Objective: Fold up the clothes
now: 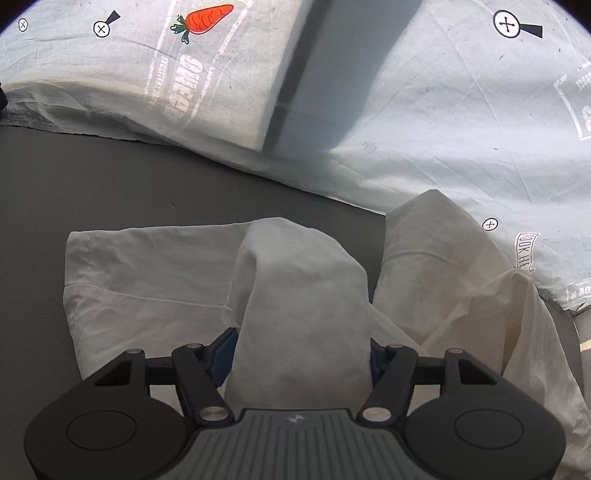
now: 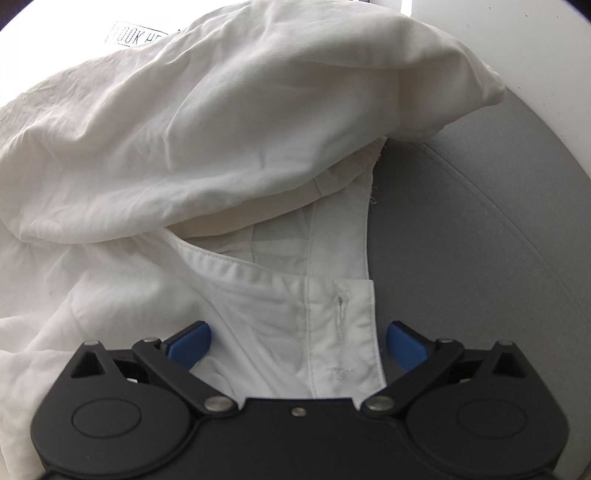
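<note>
A white garment [image 1: 147,280] lies crumpled on a dark grey surface [image 1: 110,177]. In the left wrist view a thick fold of it [image 1: 303,302] stands up between the blue pads [image 1: 221,354] of my left gripper [image 1: 301,356], which presses it from both sides. In the right wrist view the same white garment [image 2: 184,140] bulges in a big hump, with its buttonhole placket [image 2: 343,314] lying between the spread blue pads [image 2: 188,345] of my right gripper [image 2: 297,349]. The right jaws stand wide apart and do not pinch the cloth.
A pale printed sheet [image 1: 443,110] with a carrot picture [image 1: 207,20] and round markers covers the far side. A grey cushioned surface with a seam [image 2: 498,221] lies right of the garment, with a white rim [image 2: 535,55] beyond.
</note>
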`<state>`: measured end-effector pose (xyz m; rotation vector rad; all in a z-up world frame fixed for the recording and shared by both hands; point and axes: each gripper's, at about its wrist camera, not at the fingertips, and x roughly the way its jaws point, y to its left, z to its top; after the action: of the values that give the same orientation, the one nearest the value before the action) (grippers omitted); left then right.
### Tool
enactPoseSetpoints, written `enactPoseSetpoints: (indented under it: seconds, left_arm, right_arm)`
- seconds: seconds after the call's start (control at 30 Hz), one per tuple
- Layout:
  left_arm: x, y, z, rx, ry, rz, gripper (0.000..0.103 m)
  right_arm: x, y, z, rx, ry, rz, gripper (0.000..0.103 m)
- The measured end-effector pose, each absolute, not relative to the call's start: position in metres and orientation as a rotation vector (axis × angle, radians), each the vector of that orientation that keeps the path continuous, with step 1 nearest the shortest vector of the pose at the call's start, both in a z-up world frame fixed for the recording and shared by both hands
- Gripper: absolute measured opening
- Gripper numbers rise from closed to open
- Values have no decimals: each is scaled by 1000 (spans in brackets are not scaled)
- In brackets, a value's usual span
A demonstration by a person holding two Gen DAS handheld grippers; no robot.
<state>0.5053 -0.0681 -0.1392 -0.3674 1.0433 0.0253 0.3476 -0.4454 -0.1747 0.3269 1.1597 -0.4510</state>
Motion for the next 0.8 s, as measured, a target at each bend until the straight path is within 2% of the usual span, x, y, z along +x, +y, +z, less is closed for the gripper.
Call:
enactPoseSetpoints:
  seconds: [0.03, 0.07, 0.1, 0.2, 0.5, 0.63, 0.8]
  left_arm:
    - [501, -66, -138, -376, 1034, 29, 50]
    - [496, -63, -136, -387, 1025, 33, 38]
    - [492, -59, -135, -417, 1020, 25, 30]
    - [468, -50, -125, -491, 977, 25, 22]
    - [326, -38, -75, -459, 831, 12, 17]
    - [260, -38, -91, -492, 861, 33, 16]
    - [205, -48, -137, -544, 999, 55, 16]
  right_arm:
    - [348, -444, -173, 326, 1158, -450, 103]
    - [348, -442, -171, 325, 1157, -448, 102]
    - [347, -441, -170, 326, 1157, -446, 102]
    - [334, -443, -168, 340, 1156, -435, 102]
    - [295, -430, -132, 358, 1107, -403, 100]
    - [270, -426, -116, 386, 1083, -392, 100]
    - [237, -443, -111, 484, 1079, -368, 99]
